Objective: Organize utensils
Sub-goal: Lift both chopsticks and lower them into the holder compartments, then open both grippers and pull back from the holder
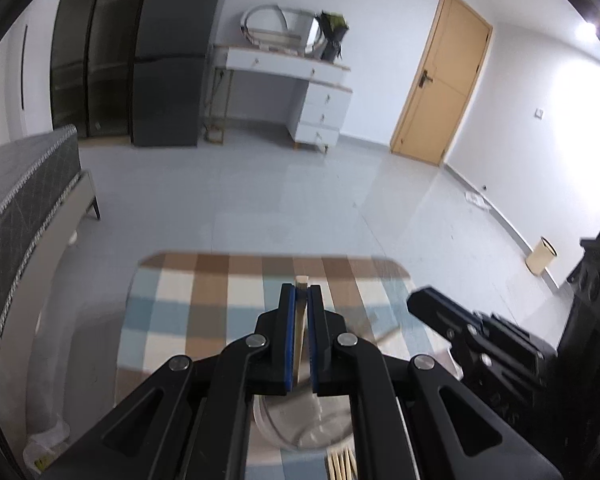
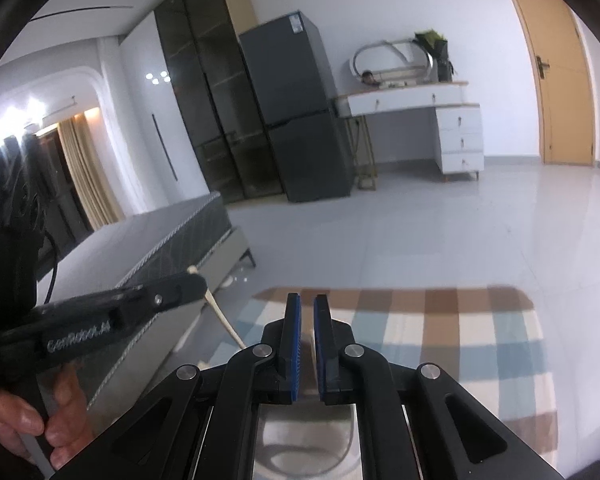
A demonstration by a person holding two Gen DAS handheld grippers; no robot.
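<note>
my left claw (image 1: 299,292) is pinching a pale wooden chopstick (image 1: 299,336), its square tip poking out just past the blue pads at the lower middle of the left wrist frame. in the right wrist view the same claw comes in from the left edge, and the chopstick (image 2: 224,316) slants down from it toward the lower middle. the only writing i can read is on that claw's black body: white letters that look like "genrobot.ai" (image 2: 78,338). a bare hand (image 2: 28,424) grips its handle at the lower left.

my right claw (image 2: 307,300) has its blue pads drawn near each other with a narrow gap, and nothing shows between them.

a clear glass cup (image 1: 304,424) sits low in the frame under the left claw, on the checked blue, brown and white cloth (image 1: 180,308) covering the surface. more pale chopsticks (image 1: 342,466) lie at the bottom edge, just beside the cup.

the label on the dark fridge (image 2: 296,108) is too small to read.
</note>
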